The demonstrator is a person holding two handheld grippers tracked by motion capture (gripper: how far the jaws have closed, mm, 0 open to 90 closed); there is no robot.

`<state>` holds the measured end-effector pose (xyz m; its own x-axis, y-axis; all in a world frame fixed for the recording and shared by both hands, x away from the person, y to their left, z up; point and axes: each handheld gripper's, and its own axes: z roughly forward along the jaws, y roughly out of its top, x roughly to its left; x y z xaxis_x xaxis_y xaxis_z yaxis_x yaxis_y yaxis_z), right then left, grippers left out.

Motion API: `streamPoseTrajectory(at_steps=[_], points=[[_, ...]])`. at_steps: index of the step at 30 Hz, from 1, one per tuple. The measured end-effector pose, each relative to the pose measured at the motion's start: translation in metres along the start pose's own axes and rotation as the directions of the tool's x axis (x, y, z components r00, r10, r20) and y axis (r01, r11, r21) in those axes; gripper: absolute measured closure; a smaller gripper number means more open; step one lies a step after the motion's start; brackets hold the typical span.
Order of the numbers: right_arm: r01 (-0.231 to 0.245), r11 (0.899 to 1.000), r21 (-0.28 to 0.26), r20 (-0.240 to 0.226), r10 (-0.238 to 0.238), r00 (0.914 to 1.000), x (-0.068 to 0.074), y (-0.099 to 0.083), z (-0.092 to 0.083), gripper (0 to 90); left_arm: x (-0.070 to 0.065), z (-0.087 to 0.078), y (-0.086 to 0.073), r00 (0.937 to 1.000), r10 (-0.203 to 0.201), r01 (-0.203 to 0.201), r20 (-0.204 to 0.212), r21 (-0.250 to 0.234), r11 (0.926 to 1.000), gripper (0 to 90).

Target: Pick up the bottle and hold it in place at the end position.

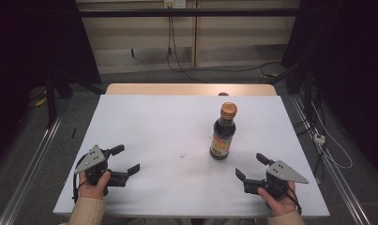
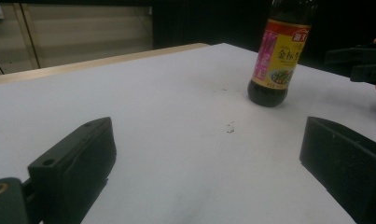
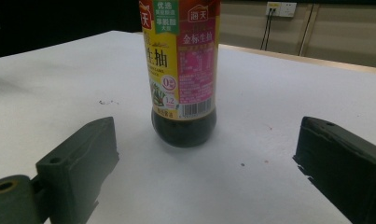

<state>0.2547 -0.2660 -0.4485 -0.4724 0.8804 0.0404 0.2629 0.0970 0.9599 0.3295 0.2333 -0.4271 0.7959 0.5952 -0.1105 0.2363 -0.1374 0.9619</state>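
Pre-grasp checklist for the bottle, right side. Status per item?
1. Bottle upright on the table: ok.
2. Cap on the bottle: ok; whether it is tight, cannot tell.
3. Right gripper open and empty: ok, jaws stand wide apart.
4. Right gripper lined up with the bottle: ok in the right gripper view, where the bottle stands between the jaws, farther off and untouched.
5. Left gripper out of the way: ok, open, empty, apart from the bottle.
6. Path between right gripper and bottle free of other things: ok, only small specks on the table.
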Motion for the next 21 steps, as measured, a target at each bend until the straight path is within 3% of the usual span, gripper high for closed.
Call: streamPoseTrajectory(at_steps=[13, 21], points=[[0.018, 1.000, 0.019, 0.000, -0.018, 0.9998, 0.003, 0.004, 0.005, 5.4, 0.000, 0.002, 0.000, 0.9999, 0.011, -0.011, 0.002, 0.004, 0.9999, 3.3], [-0.015, 0.999, 0.029, -0.009, 0.015, 0.9998, 0.007, 0.021, 0.015, 5.2, 0.000, 0.001, 0.000, 1.0000, 0.009, -0.009, -0.002, 0.004, 0.9999, 3.4]])
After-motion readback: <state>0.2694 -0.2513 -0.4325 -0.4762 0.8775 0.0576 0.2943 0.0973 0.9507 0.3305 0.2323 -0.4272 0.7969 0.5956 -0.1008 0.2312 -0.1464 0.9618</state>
